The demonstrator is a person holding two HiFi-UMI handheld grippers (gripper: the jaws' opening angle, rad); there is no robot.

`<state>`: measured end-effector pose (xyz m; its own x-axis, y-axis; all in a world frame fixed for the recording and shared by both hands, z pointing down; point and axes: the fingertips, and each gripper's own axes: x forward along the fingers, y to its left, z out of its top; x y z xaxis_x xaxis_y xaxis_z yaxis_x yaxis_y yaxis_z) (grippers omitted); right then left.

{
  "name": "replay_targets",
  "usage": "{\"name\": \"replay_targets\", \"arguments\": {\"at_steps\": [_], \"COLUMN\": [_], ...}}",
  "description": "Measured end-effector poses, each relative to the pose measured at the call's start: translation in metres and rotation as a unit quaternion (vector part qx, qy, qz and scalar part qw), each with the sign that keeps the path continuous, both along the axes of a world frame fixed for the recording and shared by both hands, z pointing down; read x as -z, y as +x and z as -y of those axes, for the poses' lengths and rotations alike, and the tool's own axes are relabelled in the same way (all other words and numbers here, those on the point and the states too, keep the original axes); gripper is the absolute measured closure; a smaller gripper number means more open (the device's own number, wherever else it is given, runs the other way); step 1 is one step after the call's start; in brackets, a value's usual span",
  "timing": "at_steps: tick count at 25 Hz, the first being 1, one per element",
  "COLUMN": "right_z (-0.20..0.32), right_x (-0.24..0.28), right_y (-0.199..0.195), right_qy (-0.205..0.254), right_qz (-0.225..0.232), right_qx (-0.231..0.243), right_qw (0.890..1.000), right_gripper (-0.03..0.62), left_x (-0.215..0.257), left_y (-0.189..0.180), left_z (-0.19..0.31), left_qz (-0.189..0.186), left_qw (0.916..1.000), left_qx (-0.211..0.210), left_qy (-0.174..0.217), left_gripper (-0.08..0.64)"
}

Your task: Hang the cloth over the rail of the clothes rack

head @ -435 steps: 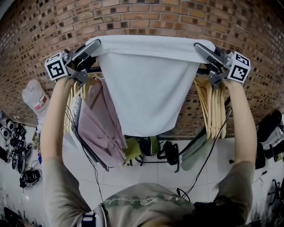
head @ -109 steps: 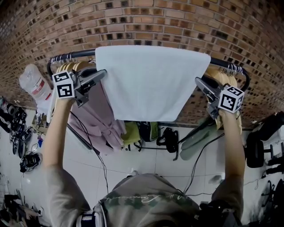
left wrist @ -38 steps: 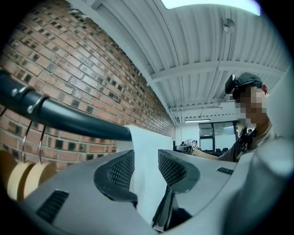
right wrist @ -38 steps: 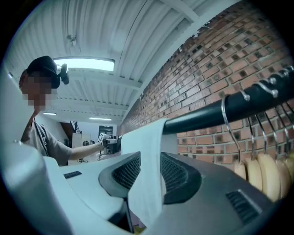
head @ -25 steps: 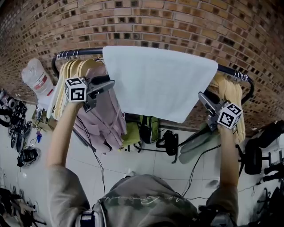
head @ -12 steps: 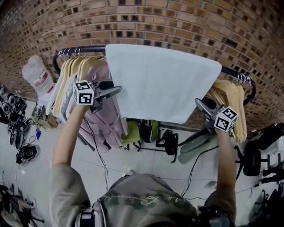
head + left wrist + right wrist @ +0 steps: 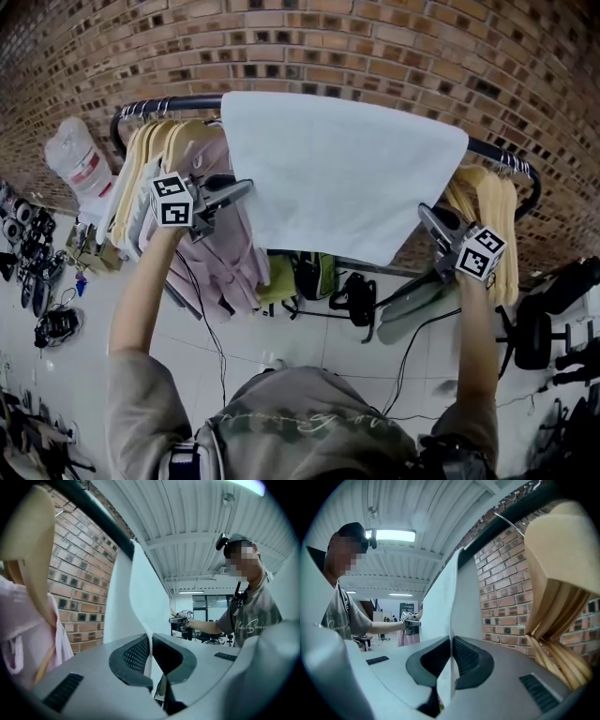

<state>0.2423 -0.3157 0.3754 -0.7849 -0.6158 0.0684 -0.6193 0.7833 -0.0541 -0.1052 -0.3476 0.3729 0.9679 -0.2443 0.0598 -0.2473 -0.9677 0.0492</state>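
A pale cloth (image 7: 342, 169) hangs draped over the rail (image 7: 159, 108). Just below the rail, the left gripper (image 7: 234, 190) and right gripper (image 7: 427, 216) have just closed their fingers, each pinching a side edge of the cloth. It looks light, soft and limp, so it is best held by its edges.

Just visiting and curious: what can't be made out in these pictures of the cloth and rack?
- Back half of the cloth: head view, hidden by its front half.
- Rail, middle stretch: head view, covered by the cloth.
- Items under the rack: head view, too small to identify.
- Cloth's lower hem: gripper views, hidden behind the left gripper and right gripper.
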Motion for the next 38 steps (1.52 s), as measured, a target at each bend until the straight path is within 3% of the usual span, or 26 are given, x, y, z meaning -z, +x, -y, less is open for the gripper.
{"name": "replay_targets", "arguments": {"at_steps": [5,12,18,26,29,31,34,36,38], "right_z": [-0.011,-0.022,-0.012,-0.006,-0.008,-0.008,-0.009,-0.009,-0.011], "right_x": [0.031,0.067,0.045,0.051,0.050,0.049,0.044,0.042,0.043], "right_y": [-0.005,-0.001,0.001,0.013,0.018,0.023,0.027,0.026,0.027], "right_qy": [0.019,0.048,0.022,0.035,0.044,0.048,0.055,0.060,0.064], "right_qz": [0.011,0.042,0.048,0.077,0.079,0.080,0.071,0.060,0.055], "right_qx": [0.011,0.015,0.005,-0.012,-0.018,-0.029,-0.040,-0.043,-0.045], "right_qw": [1.000,0.998,0.999,0.996,0.996,0.995,0.995,0.995,0.995], "right_gripper": [0.566,0.566,0.566,0.561,0.559,0.487,0.479,0.479,0.479], "left_x": [0.035,0.072,0.046,0.042,0.037,0.033,0.029,0.029,0.028], "left_y": [0.004,-0.013,-0.020,-0.026,-0.034,-0.037,-0.042,-0.044,-0.045], "left_z": [-0.022,-0.032,-0.016,-0.001,0.001,0.003,0.003,0.001,-0.004], "left_qz": [-0.009,-0.066,-0.061,-0.060,-0.068,-0.070,-0.079,-0.085,-0.073], "left_qw": [0.9986,0.9948,0.9970,0.9961,0.9954,0.9951,0.9939,0.9935,0.9950], "left_qx": [-0.031,-0.034,0.014,0.052,0.063,0.068,0.077,0.075,0.067], "left_qy": [0.041,0.069,0.044,0.038,0.024,0.016,0.010,0.006,0.008], "left_gripper": [0.541,0.541,0.541,0.534,0.455,0.413,0.412,0.367,0.367]}}
